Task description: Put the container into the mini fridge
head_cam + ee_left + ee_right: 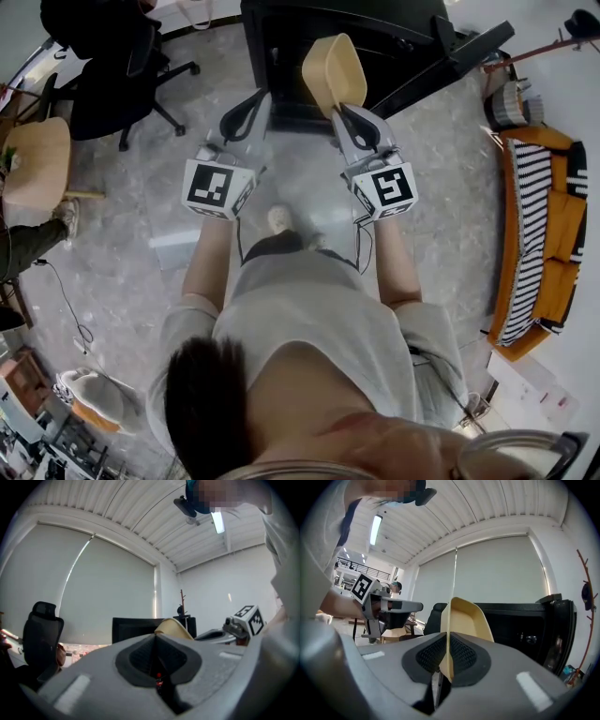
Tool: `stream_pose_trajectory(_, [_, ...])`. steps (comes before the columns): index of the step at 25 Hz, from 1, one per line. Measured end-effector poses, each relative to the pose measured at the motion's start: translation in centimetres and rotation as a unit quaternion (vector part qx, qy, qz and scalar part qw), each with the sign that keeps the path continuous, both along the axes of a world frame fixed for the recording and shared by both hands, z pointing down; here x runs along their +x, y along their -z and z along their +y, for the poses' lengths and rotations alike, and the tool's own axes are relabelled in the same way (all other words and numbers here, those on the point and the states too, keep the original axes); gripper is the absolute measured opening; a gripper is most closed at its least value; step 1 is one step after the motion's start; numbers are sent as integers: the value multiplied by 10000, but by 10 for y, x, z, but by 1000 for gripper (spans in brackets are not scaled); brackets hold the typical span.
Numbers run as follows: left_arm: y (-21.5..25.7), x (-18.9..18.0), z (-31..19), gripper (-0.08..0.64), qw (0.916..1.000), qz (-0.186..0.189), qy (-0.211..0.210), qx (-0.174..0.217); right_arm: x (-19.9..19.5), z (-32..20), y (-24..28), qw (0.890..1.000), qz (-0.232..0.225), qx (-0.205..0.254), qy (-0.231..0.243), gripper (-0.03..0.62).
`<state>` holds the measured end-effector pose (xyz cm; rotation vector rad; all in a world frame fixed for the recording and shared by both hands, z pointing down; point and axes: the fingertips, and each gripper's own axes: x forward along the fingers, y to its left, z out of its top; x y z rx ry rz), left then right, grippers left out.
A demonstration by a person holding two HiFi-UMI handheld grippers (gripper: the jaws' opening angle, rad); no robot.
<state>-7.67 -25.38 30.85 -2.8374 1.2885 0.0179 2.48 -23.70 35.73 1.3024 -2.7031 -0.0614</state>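
Right hand-held gripper (345, 108) is clamped on one thin wall of the tan, smooth plastic container with rounded corners (333, 66), and the head view puts that container right in front of the boxy black mini fridge (281, 56), held up off the glossy grey stone-look floor (450, 216). The fridge's door (459, 52) stands swung out to the fridge's right, with the dark inside showing.

Over to the right gripper view: here the grip is plain. The container's (466, 618) wall edge runs straight down between the ribbed black pads (461, 656) of the right hand-held gripper (446, 660), pinched tight, with the fridge (525, 630) behind it. The head view only gives the container's hollow from above.

Left gripper view: the left hand-held gripper (156, 660) has its jaws pressed together with nothing between them. The container's (171, 627) pale rim peeks over the grey housing, in front of the fridge (131, 629).

Only the head view shows the left hand-held gripper (251, 108) short of the fridge's front, and a black office chair (122, 66) well off to the fridge's left.
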Motion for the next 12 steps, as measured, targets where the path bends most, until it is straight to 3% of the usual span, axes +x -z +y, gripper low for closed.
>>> stream_pose_trajectory(12, [-50, -4, -37, 2, 9993, -50, -147, -333, -6, -47, -74, 9941, 962, -499, 103, 17])
